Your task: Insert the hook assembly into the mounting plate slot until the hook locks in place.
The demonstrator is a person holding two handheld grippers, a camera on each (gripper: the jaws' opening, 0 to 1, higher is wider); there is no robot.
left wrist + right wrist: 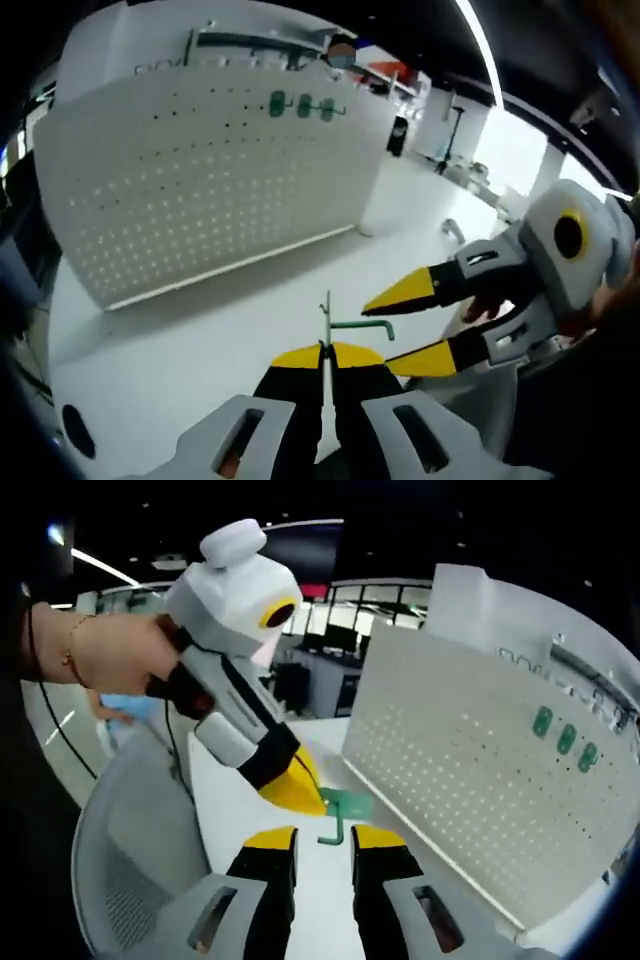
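Observation:
A green hook assembly with a thin upright metal plate sticks up from my left gripper, whose yellow-tipped jaws are shut on it. My right gripper comes in from the right, open, its tips on either side of the hook's free end. In the right gripper view the hook hangs from the left gripper, just above the open right gripper. The white perforated mounting plate stands upright beyond, also seen as the plate on the right. Three green hooks sit near its top.
The white table runs under the plate. A grey mesh chair stands to the left. A person's hand holds the left gripper. Office desks and screens lie far behind.

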